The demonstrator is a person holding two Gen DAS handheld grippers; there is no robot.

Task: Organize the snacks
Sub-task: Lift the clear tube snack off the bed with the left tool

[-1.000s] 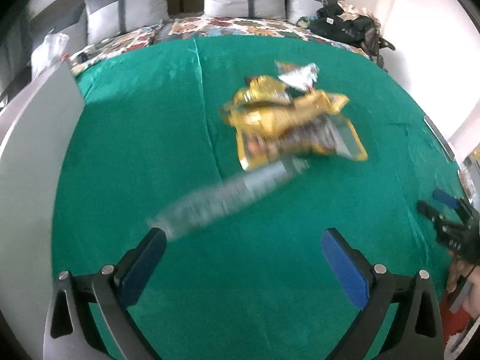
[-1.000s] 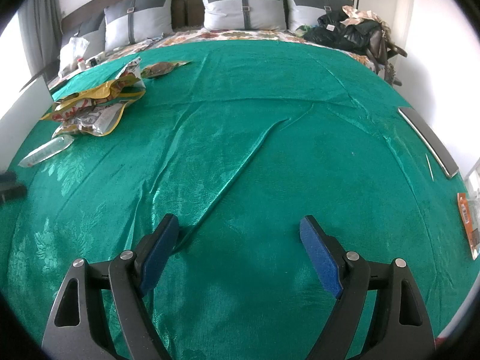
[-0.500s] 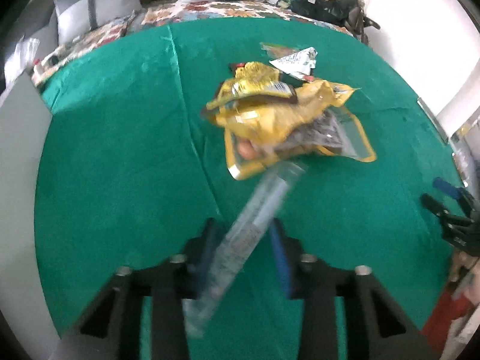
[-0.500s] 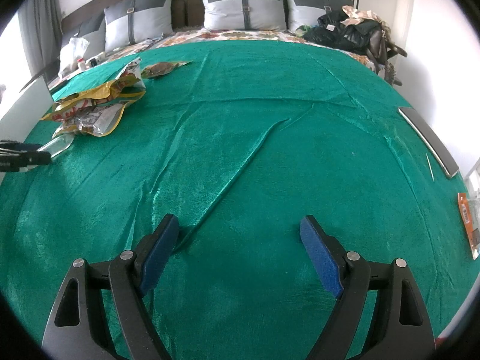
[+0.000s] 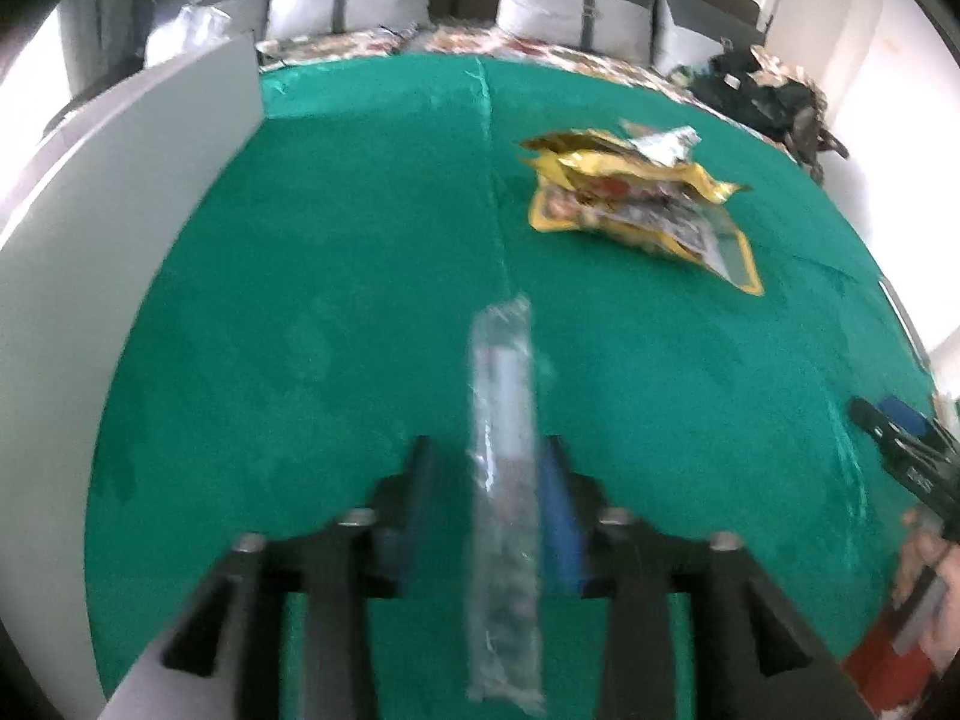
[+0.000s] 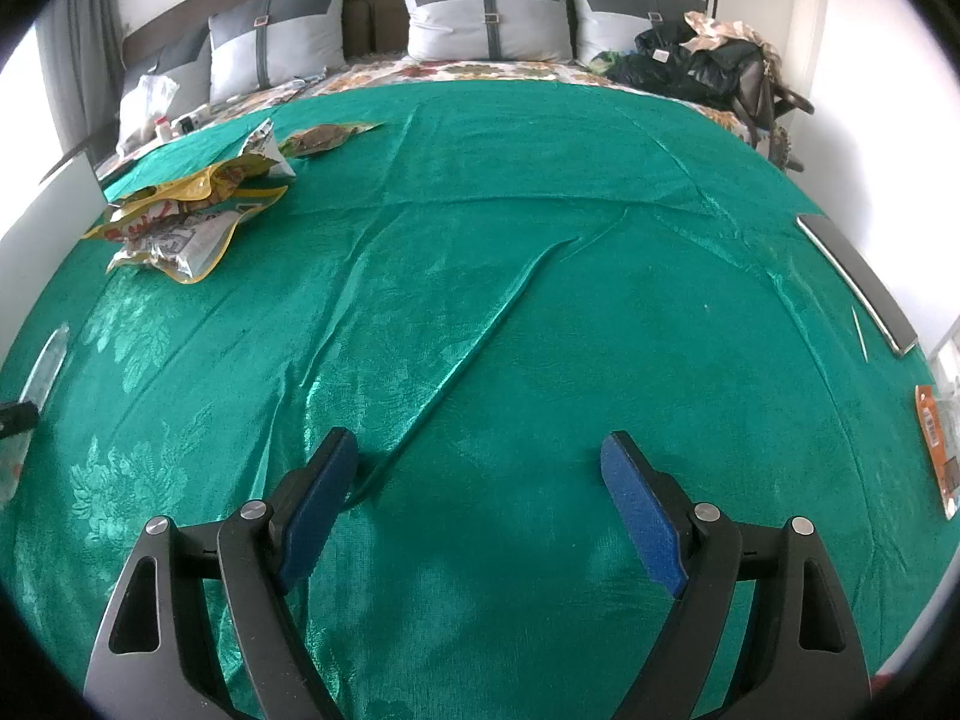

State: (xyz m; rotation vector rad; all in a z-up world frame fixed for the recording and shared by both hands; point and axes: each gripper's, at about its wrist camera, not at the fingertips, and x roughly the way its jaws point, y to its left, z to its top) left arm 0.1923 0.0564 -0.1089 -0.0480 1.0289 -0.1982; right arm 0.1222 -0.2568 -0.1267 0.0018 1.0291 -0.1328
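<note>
The left gripper [image 5: 489, 480] is hovering over the green bedspread [image 5: 360, 300] with a long clear packet [image 5: 503, 480] lying lengthwise between its blue pads [image 5: 561, 516]; its jaws are opening, and the blur is making it hard to tell whether the pads are pressing on the wrapper, though the right one is sitting against it and the left one is showing a narrow gap. The packet is sticking out past the fingertips toward the pillows [image 5: 552, 6] at the head of the bed. A heap of yellow snack bags [image 5: 636, 192] is lying further up the bedspread, toward its right side in this view and well apart from the packet. The right gripper [image 6: 480, 468] is hanging wide open over bare green cloth near the foot edge, with nothing between its fingers. A white panel [image 5: 120, 228] is standing along the left edge of the bed.
</note>
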